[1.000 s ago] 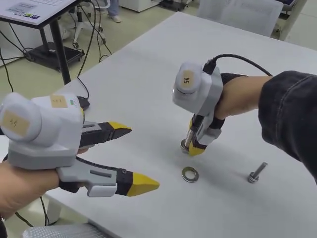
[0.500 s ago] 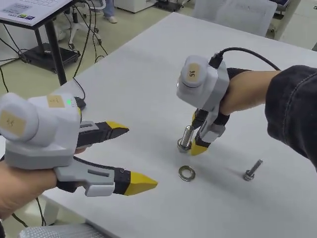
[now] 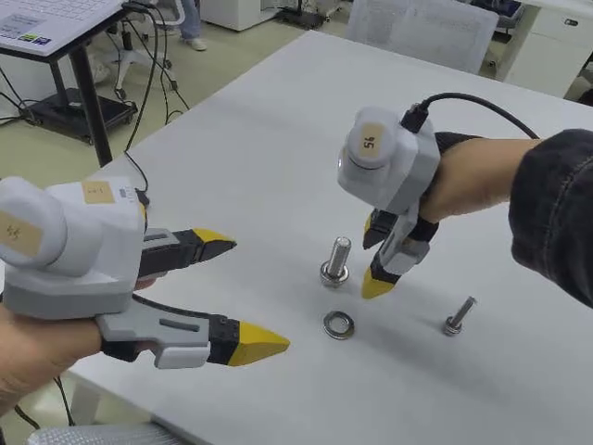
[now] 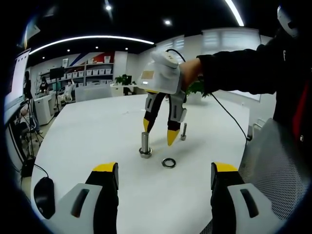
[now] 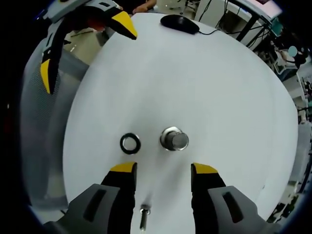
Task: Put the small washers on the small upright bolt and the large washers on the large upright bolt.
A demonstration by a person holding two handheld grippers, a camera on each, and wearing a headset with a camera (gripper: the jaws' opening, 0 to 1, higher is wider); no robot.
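Right gripper (image 3: 373, 256) hung just beside large bolt (image 3: 335, 259), jaws spread, holding nothing, tips pointed down at table (image 3: 250, 139). Large bolt stood upright on table. Ring (image 3: 332, 275) sat at its base, possibly seated washer; too small to confirm. Loose washer (image 3: 339, 324) lay flat on table near large bolt, on person's side. Small bolt (image 3: 457, 315) stood well apart to right. Left gripper (image 3: 246, 293) was over near table edge, jaws spread wide, empty.
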